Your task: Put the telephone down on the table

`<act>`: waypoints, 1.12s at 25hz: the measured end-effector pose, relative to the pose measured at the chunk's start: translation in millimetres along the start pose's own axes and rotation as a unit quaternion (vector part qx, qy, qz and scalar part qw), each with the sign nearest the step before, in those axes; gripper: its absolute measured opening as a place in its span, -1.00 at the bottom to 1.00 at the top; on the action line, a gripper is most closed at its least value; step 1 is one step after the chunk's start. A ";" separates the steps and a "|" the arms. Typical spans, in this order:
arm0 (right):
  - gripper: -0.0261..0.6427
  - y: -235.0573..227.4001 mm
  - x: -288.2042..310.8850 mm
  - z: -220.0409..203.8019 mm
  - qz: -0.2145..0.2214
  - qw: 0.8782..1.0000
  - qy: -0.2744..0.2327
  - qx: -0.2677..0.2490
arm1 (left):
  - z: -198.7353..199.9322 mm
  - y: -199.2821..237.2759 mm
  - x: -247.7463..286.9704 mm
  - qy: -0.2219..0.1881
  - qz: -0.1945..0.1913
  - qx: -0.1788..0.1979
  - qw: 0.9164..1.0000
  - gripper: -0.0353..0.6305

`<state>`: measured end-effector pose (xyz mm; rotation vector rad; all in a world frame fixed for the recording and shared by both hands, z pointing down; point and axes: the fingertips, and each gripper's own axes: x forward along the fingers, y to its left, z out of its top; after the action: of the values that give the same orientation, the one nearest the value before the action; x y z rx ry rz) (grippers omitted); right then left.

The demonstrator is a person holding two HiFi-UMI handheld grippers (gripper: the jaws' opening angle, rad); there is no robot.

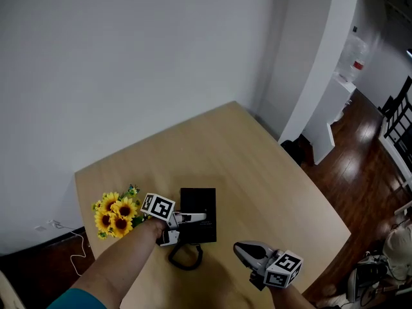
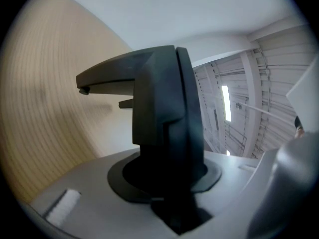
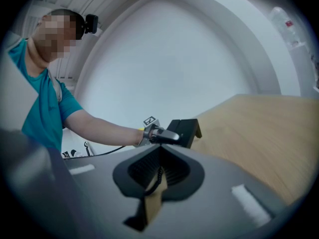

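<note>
The black telephone (image 1: 199, 211) hangs low over the wooden table (image 1: 257, 166), its coiled cord (image 1: 187, 258) looping toward the near edge. I cannot tell whether it touches the wood. My left gripper (image 1: 195, 219) is shut on the telephone's left side, one silver finger lying across its top. The left gripper view shows the telephone (image 2: 162, 123) edge-on, filling the space between the jaws. My right gripper (image 1: 241, 250) hovers to the right of the cord, shut and holding nothing. From the right gripper view the telephone (image 3: 185, 131) and left gripper (image 3: 162, 135) sit just beyond my right gripper (image 3: 159, 176).
A bunch of yellow sunflowers (image 1: 116, 214) lies at the table's left edge, close beside my left hand. A white wall stands behind the table. Dark wood floor (image 1: 360, 172) and a chair (image 1: 399, 118) are off to the right. A white cable (image 1: 71, 237) trails on the floor at left.
</note>
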<state>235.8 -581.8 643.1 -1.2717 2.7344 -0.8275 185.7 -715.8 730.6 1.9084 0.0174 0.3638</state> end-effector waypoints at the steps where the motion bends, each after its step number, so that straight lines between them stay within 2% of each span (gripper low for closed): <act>1: -0.92 -0.9 1.8 -1.4 0.001 1.000 0.002 0.002 | 1.4 3.1 1.3 0.000 -0.001 -0.003 1.000 -0.40; 4: -0.92 -1.0 5.8 -2.7 0.005 1.000 0.005 0.004 | 1.0 11.7 5.0 0.011 0.002 -0.002 1.000 -0.40; 9: -0.92 -0.7 7.8 -0.5 0.011 1.000 0.003 0.007 | -1.1 16.5 8.3 0.052 0.009 0.039 0.998 -0.39; 12: -0.92 -0.2 9.8 -0.8 0.014 1.000 0.001 0.010 | -3.6 19.9 8.4 0.065 0.016 0.045 0.997 -0.38; 16: -0.92 1.4 13.1 -2.9 0.018 1.000 -0.001 0.010 | -3.6 32.9 -1.2 0.052 0.046 0.035 0.997 -0.20; 24: -0.92 14.1 9.2 5.1 0.020 1.000 -0.007 0.005 | -1.3 39.0 -2.2 0.003 0.121 0.058 0.991 0.06; 25: -0.92 14.4 7.1 5.3 0.018 1.000 -0.006 0.000 | -2.3 39.5 -2.7 -0.001 0.129 0.061 0.990 0.22; 28: -0.92 16.0 0.2 6.8 0.013 1.000 -0.005 -0.004 | -6.0 43.1 -5.5 -0.005 0.167 0.078 0.983 0.22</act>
<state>226.0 -576.6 629.8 -1.2351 2.7427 -0.8064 171.9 -726.9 770.7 2.0708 -0.2918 0.5935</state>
